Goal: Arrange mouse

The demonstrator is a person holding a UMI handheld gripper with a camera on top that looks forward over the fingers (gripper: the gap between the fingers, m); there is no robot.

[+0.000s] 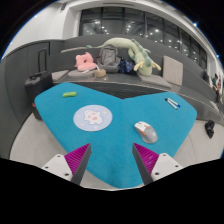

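Both fingers of the tongs (113, 160) stand released; the mouse (146, 131) lies just ahead, near the teal table's (60, 108) edge.

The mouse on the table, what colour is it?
Light grey or silvery, resting on the teal table: the mouse shows best in the gripper view, just beyond the open gripper.

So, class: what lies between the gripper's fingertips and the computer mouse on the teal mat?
Nothing: the gripper view shows only bare teal mat between the open gripper and the mouse, which sits just ahead of the right finger.
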